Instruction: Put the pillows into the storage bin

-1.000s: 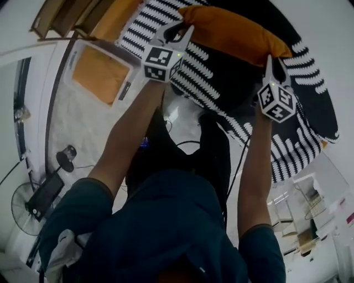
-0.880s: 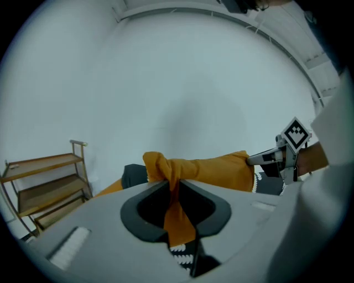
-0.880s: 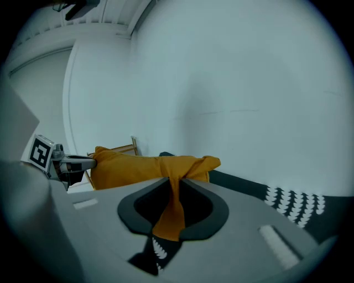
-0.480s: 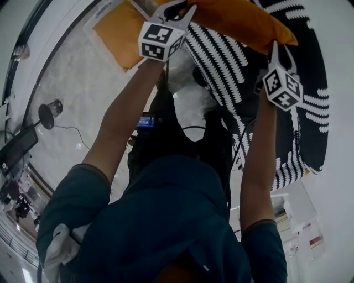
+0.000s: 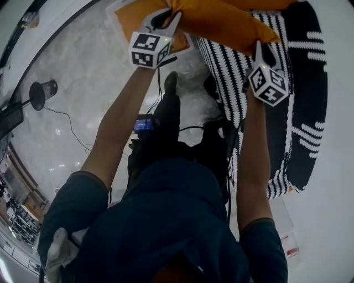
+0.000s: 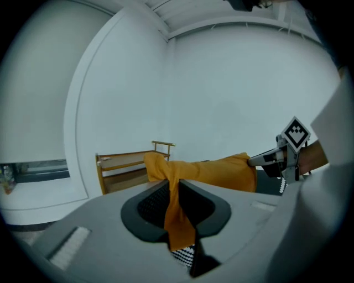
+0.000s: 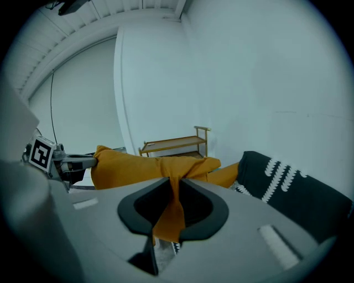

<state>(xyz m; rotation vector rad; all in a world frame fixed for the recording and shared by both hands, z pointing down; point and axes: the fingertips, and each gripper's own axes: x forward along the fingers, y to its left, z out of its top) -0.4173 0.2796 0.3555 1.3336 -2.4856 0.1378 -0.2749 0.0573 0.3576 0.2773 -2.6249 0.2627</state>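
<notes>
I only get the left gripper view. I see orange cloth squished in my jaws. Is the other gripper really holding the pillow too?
Observer: Yes. The right gripper view shows the right gripper pinched shut on another corner of the same orange pillow.
Operator: What's under it?
Observer: In the head view, a big black-and-white striped cushion lies below it.
Operator: Where's the bin?
Observer: Down by the left gripper; the storage bin already holds another orange pillow.

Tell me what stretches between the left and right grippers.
The orange pillow spans it: the left gripper and right gripper are each shut on one end. The head view shows it.
</notes>
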